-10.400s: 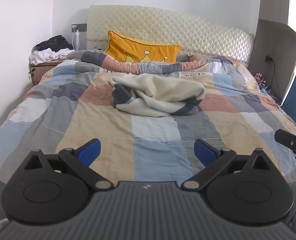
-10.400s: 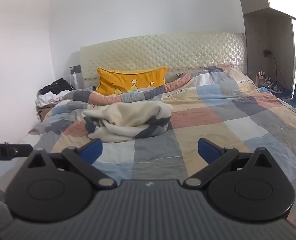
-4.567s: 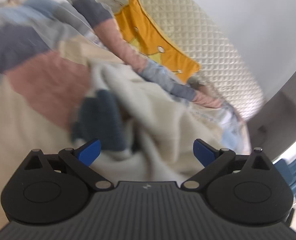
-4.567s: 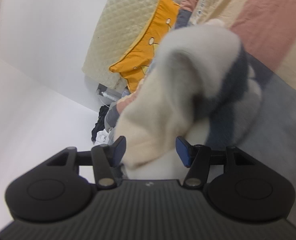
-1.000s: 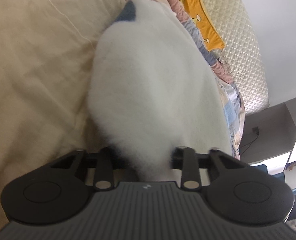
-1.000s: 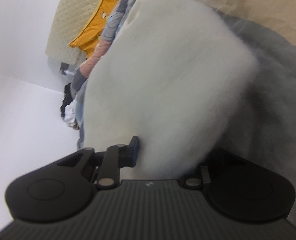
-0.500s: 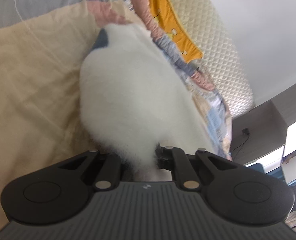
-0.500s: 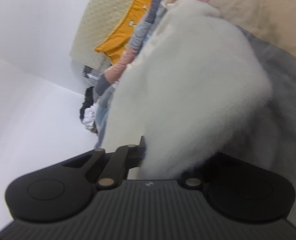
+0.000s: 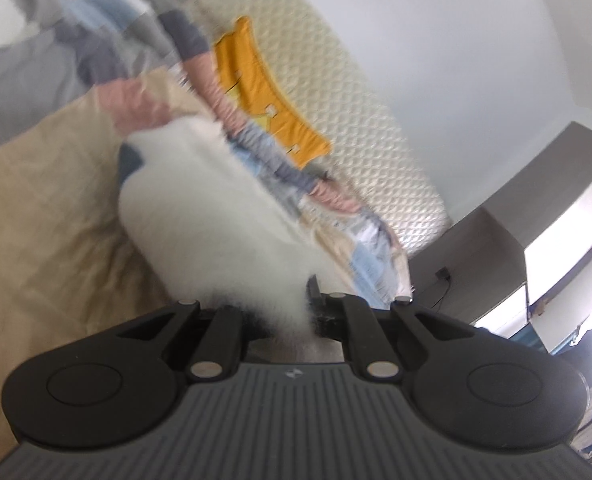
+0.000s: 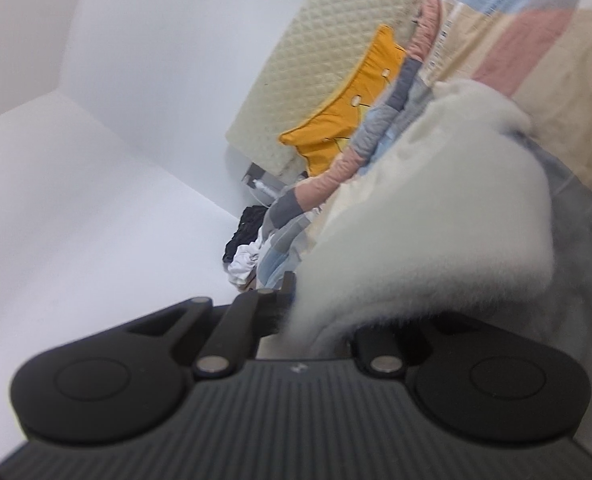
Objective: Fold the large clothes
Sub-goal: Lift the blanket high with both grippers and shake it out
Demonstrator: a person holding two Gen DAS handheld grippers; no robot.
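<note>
A cream fluffy garment [image 9: 216,216] with dark grey patches runs from my left gripper [image 9: 286,312] up across the patchwork bed. The left jaws are pinched together on its near edge, and the fleece hides the pads. In the right wrist view the same cream garment [image 10: 436,216] bulges over my right gripper [image 10: 320,320], which is shut on another part of its edge. Only one black finger [image 10: 286,284] shows at the left of the fleece there. Both views are tilted and blurred.
The patchwork duvet [image 9: 48,200] covers the bed under the garment. An orange crown pillow [image 9: 264,96] leans on the quilted headboard [image 9: 336,92]. A heap of black and white clothes [image 10: 244,240] lies on the bedside stand. A grey cabinet [image 9: 516,216] stands by the bed's far side.
Both grippers have closed tighter on the cream garment and risen with it. Both views have rolled and tipped up, so more wall and headboard show.
</note>
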